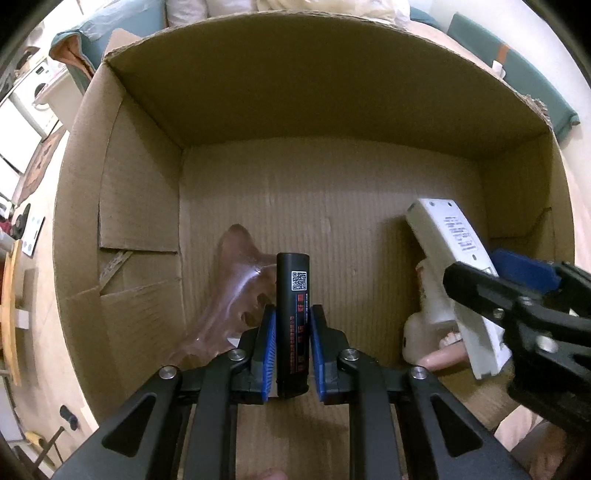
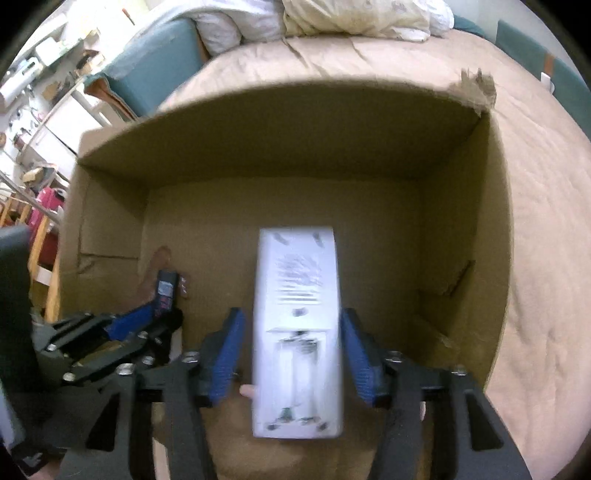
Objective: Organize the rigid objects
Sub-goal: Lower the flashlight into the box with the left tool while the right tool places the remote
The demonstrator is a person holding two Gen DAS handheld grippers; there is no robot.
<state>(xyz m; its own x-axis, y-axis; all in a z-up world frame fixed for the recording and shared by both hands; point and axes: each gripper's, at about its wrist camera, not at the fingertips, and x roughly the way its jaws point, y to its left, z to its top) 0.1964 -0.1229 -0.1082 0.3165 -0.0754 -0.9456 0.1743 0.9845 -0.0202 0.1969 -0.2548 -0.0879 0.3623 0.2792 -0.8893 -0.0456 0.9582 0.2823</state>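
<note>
Both grippers reach down into an open cardboard box (image 1: 332,92) (image 2: 295,140). My left gripper (image 1: 293,310) (image 2: 166,308) is shut on a black cylinder (image 1: 291,295) (image 2: 165,290) with a QR label, held upright over the box floor. My right gripper (image 2: 293,332) (image 1: 495,275) stands open around a white plastic device (image 2: 297,295) (image 1: 454,251) with an uncovered battery bay. A narrow gap shows between the device and each blue pad. The device looks blurred in the right wrist view.
On the box floor lie a translucent brownish plastic piece (image 1: 236,288), left of the black cylinder, and a white item (image 1: 424,325) with a pinkish part (image 1: 443,360) under the white device. The box sits on a bed with a beige sheet (image 2: 535,258). Pillows (image 2: 351,18) lie beyond.
</note>
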